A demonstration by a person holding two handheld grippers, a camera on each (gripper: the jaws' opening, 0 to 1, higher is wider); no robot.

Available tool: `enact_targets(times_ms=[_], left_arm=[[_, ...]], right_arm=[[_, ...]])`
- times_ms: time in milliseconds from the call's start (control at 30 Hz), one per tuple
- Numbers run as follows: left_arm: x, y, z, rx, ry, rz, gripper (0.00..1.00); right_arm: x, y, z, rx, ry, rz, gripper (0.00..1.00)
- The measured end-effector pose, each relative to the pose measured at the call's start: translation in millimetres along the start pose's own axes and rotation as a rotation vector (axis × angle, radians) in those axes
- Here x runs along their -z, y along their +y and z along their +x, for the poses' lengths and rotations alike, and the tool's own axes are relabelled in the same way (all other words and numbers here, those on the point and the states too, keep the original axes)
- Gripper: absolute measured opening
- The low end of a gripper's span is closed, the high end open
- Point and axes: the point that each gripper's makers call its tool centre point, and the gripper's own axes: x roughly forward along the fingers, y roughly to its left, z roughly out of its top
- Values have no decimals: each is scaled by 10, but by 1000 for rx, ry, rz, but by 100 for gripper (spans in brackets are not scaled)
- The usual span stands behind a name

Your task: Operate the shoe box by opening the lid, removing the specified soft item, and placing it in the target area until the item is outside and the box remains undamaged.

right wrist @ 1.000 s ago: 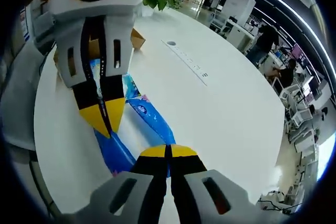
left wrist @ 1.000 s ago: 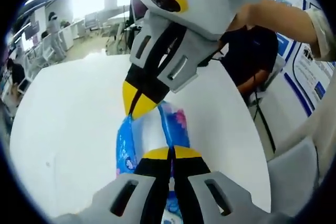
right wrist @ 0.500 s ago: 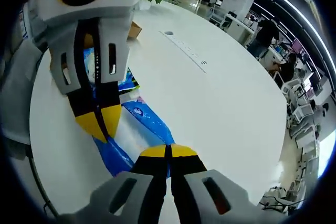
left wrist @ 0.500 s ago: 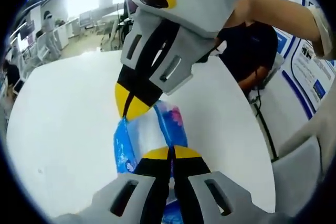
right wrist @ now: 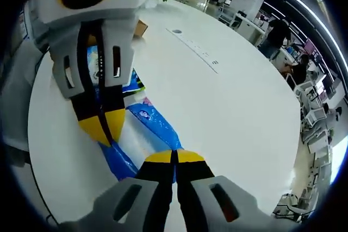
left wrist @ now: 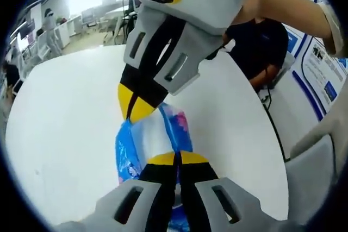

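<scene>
Presently both grippers closed on the blue plastic pack (left wrist: 154, 137): left gripper (left wrist: 176, 158) at one end; right gripper (right wrist: 175, 156) at the other; white bench (right wrist: 228, 112) beneath.

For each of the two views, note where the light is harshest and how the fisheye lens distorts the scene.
Left gripper view: windows at top left blow out to white; the white table edge bows round, and the right tongs loom large above the blue soft pack. Right gripper view: ceiling strip lights glare at top right; the table curves, far desks shrink and blur at the rim.
</scene>
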Motion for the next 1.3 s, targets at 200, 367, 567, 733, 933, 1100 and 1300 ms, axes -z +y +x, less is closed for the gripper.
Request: enact_targets(times_ms=[200, 367, 567, 733, 933, 1100, 1300], left_arm=[[29, -10, 20, 3, 3, 8, 0], [20, -16, 22, 1, 2, 22, 0], [12, -35, 26, 0, 4, 28, 0], [14, -52, 34, 0, 6, 33, 0], [13, -44, 13, -10, 4, 51, 0], [-13, -43, -23, -23, -2, 64, 3], [-45, -20, -125, -51, -11, 69, 3]], right_arm=[[25, 16, 7, -1, 3, -1, 0], [32, 17, 3, 2, 7, -6, 0], [44, 18, 2, 2, 13, -15, 0], [45, 27, -5, 1, 13, -13, 0], [46, 38, -13, 2, 15, -18, 0], [29, 75, -33, -4, 16, -20, 1], [-32, 70, -108, 10, -1, -13, 4]])
